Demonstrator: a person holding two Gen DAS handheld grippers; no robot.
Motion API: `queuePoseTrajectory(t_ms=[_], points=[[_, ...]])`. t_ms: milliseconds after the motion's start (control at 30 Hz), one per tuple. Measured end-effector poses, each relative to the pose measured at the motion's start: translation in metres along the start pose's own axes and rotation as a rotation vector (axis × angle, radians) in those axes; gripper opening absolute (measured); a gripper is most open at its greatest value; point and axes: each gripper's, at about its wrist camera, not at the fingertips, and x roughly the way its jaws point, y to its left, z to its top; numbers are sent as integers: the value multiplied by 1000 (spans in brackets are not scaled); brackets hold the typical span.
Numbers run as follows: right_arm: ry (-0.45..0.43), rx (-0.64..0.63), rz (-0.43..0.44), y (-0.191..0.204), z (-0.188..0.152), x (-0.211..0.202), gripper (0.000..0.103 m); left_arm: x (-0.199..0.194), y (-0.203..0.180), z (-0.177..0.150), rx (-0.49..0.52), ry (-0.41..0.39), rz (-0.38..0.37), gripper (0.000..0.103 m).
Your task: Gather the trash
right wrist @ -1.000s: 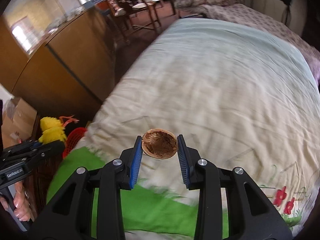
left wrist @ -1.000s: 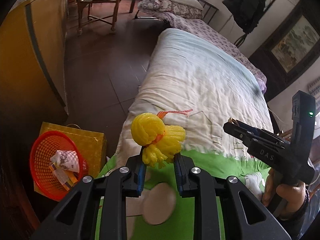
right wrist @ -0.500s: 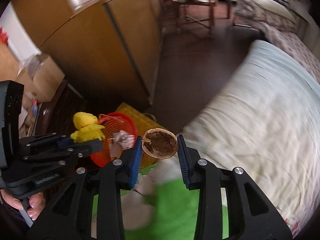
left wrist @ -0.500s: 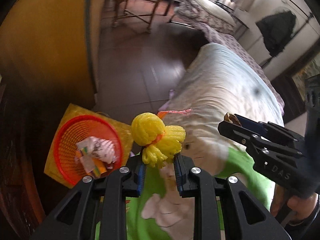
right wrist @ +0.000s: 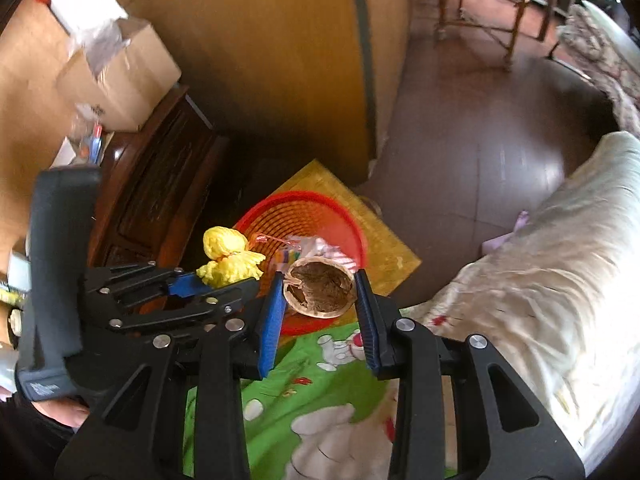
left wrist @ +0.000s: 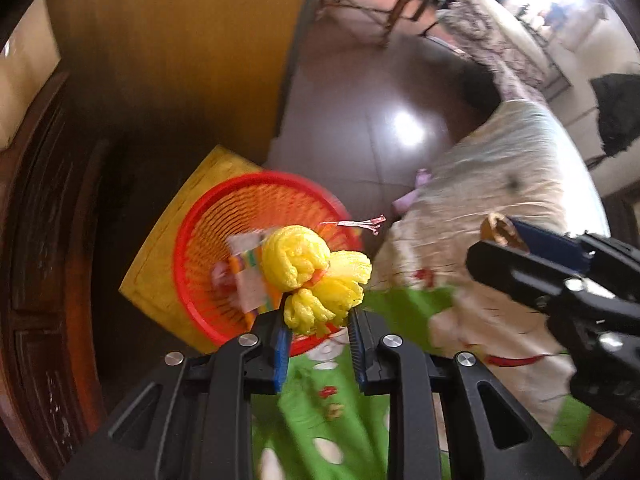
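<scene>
The left tongs are clamped on the lower tuft of a yellow foam fruit net, soft, very light and springy, so it squeezes easily. The right tongs pinch a walnut half-shell by its rim; it is stiff and brittle. Just beyond both tongs waits the red plastic mesh basket.

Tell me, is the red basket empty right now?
No, the red basket already holds crumpled paper and a colourful wrapper on its bottom.
</scene>
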Motion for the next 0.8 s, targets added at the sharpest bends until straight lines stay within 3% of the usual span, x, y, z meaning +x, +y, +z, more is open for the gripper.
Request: queuePoseTrajectory(t_ms=[133, 200, 233, 267, 300, 500, 567, 667, 800], points=[[62, 11, 32, 11, 11, 35, 36, 22, 21, -4, -40, 34, 24, 26], [70, 30, 60, 10, 13, 45, 38, 30, 28, -4, -67, 42, 44, 34], [68, 38, 48, 9, 15, 50, 55, 34, 32, -4, -81, 47, 58, 53], [53, 39, 31, 10, 16, 51, 72, 36, 37, -3, -101, 44, 85, 63], [37, 35, 21, 12, 16, 52, 75, 37, 39, -3, -109, 39, 100, 64], [38, 52, 2, 5, 12, 51, 74, 41, 44, -2, -121, 60, 134, 69], [38, 53, -9, 3, 11, 48, 74, 40, 42, -3, -117, 63, 158, 77], [41, 43, -29, 0, 7, 45, 74, 33, 40, -1, -112, 43, 191, 83], [44, 42, -66, -3, 1, 43, 74, 26, 38, -2, -123, 28, 214, 84]])
